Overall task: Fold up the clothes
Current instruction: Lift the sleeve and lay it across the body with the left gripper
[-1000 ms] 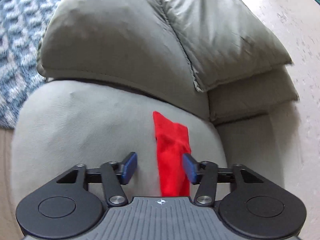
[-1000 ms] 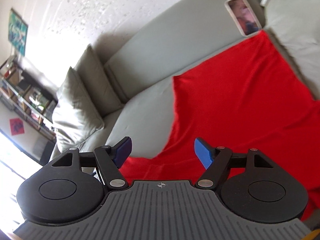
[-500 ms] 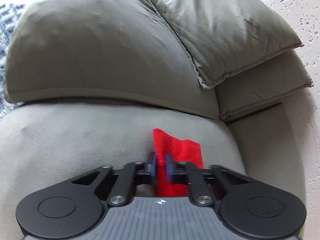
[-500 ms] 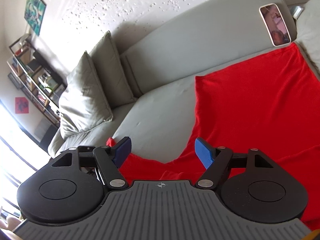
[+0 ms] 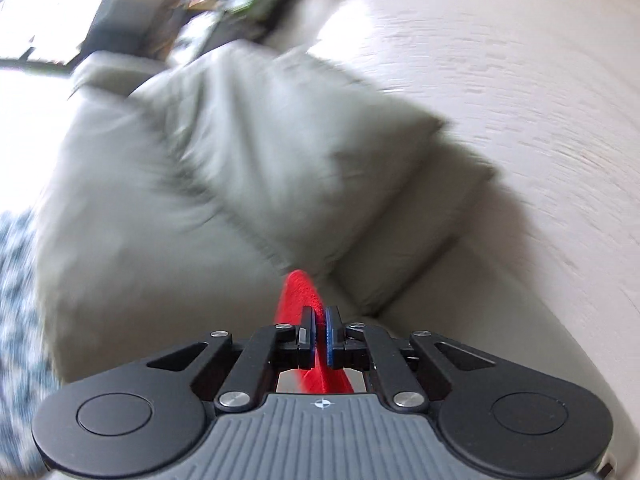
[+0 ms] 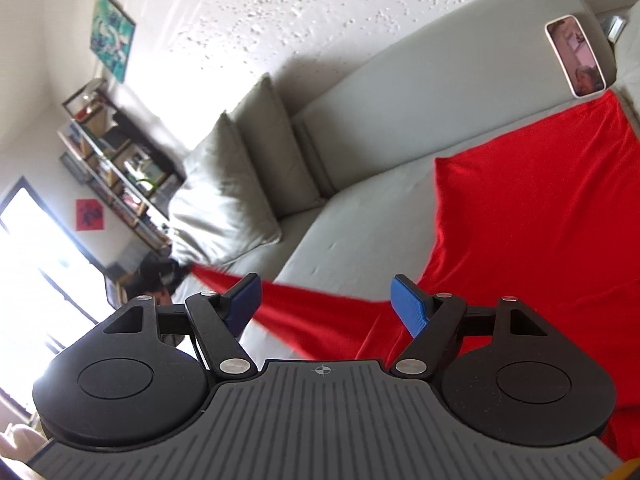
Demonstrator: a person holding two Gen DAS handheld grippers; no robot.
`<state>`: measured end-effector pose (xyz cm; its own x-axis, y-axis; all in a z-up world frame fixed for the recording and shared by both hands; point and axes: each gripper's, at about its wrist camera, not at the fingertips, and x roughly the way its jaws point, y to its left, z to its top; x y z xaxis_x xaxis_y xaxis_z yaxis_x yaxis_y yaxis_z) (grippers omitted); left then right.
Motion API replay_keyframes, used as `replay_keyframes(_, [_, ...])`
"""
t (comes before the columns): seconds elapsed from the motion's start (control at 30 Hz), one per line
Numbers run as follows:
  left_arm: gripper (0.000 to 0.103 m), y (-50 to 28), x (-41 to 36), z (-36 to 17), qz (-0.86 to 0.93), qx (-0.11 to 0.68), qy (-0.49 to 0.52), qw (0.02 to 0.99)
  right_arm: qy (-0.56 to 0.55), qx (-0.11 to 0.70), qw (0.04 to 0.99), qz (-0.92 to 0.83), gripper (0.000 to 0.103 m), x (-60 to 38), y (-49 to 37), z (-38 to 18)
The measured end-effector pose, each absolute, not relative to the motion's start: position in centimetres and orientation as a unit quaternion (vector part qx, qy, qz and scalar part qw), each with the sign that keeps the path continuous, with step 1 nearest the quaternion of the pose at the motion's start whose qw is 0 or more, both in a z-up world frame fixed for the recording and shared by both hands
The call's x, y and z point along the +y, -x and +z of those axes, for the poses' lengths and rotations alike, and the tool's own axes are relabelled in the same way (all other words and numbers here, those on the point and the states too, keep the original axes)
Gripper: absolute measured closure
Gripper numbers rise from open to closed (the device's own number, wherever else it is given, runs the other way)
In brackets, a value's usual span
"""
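My left tongs (image 5: 319, 336) are pinching a strip of the red garment (image 5: 301, 296); the blue pads (image 5: 330, 336) are pressed close with the cloth squeezed edge-on between them, and a tongue of red sticks out past the tips toward 12 o'clock. The left wrist view is smeared with blur. Behind the cloth, from 10 to 1 o'clock, grey sofa cushions (image 5: 256, 132) lean together, with the pale textured wall (image 5: 500, 80) at 2 o'clock and a blue-and-white patterned throw (image 5: 18, 300) at 9 o'clock. A dark shelf unit at 11 o'clock is too blurred to read.

My right tongs (image 6: 325, 304) are spread wide and grip nothing; the blue pads (image 6: 410, 306) stand well apart. The red garment (image 6: 532, 232) lies spread over the grey sofa seat (image 6: 360, 216), filling the view from 1 to 4 o'clock. From its near edge a narrow band of red stretches across in front of my open tongs toward 9 o'clock, lifted off the seat, ending at a dark blurred shape beside the loose cushion (image 6: 224, 184); I cannot tell what that shape is. The sofa backrest (image 6: 420, 88) runs from 11 to 1 o'clock, and a phone in a pale case (image 6: 576, 58) leans against it at 1 o'clock, just above the far corner of the garment. At 10 o'clock a shelf unit (image 6: 116, 160) stands against the wall, with a teal picture (image 6: 110, 38) above it, a red paper square (image 6: 89, 215) below it, and a bright window (image 6: 36, 280) at 9 o'clock.
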<state>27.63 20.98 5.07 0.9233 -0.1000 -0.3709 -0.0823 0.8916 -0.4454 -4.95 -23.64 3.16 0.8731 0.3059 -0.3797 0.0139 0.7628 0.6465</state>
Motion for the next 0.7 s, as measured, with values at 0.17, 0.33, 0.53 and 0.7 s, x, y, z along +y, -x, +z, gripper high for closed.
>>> replay_keyframes(0.17, [0.1,-23.4,13.5,7.4,-0.069,0.181,0.138,0.971,-0.347,0.227,0.907,0.067,0.026,-25.7,8.0,3.6])
replay_keyframes(0.33, [0.1,-18.8,4.8,8.1,-0.121,0.179,0.052,0.975,-0.357,0.222,0.907,0.03,0.026,-29.2,11.9,3.2])
replay_keyframes(0.53, [0.1,-11.8,-6.1,5.8,-0.152,0.206,-0.024,0.966,-0.395,0.203,0.895,-0.036,0.026,-34.8,17.5,2.1])
replay_keyframes(0.7, [0.1,-5.0,-15.3,5.0,-0.197,0.171,-0.087,0.961,-0.419,0.18,0.887,-0.079,0.026,-38.4,21.6,1.0])
